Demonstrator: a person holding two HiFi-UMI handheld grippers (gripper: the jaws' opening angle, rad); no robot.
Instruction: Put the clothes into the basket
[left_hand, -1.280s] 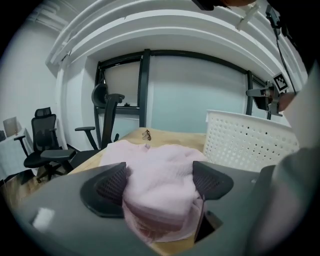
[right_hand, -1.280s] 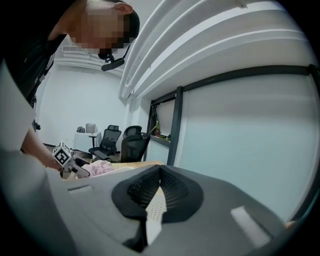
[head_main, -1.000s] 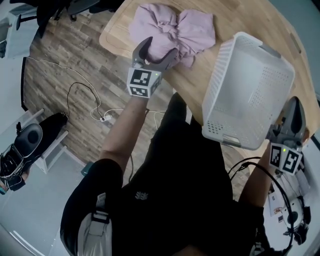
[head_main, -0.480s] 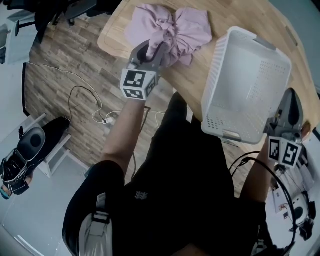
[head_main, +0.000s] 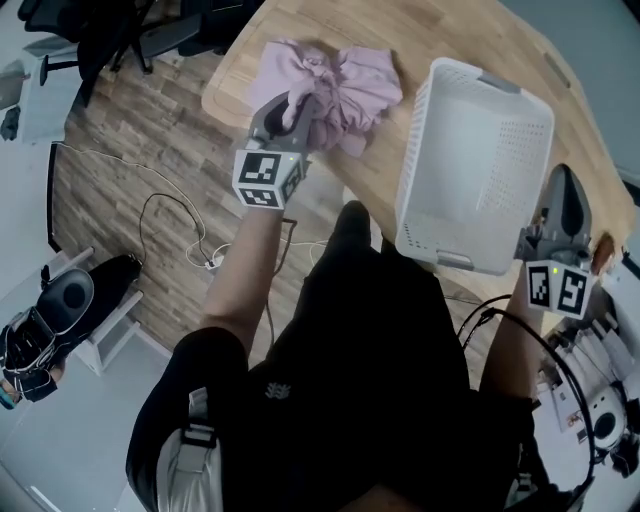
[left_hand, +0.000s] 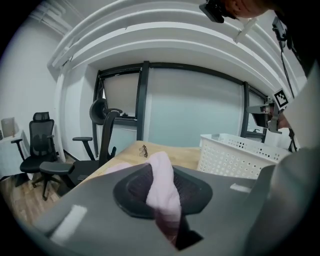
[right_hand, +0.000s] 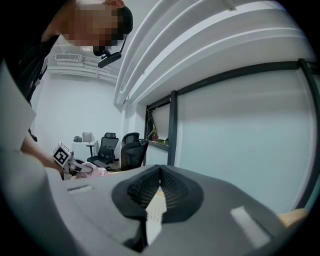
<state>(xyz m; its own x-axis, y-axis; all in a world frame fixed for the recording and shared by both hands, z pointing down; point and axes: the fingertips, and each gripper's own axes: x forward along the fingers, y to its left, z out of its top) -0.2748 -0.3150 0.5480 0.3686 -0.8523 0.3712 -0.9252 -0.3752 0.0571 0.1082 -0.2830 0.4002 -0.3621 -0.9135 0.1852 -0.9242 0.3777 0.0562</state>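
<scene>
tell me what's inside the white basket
Nothing shows inside the basket: bare perforated walls and floor. The near wall's inner face is hidden. The pink clothes lie outside it.

Even, soft indoor light; strong fisheye warp; dark vignetted corners

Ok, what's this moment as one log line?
left gripper: jaws just been closing, gripping cloth | right gripper: shut on basket | cloth: outside basket

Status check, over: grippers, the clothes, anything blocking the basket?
Left gripper jaws just closing, fold of pink garment pinched. Right gripper shut on basket rim. Basket empty, nothing between garment and it.
</scene>
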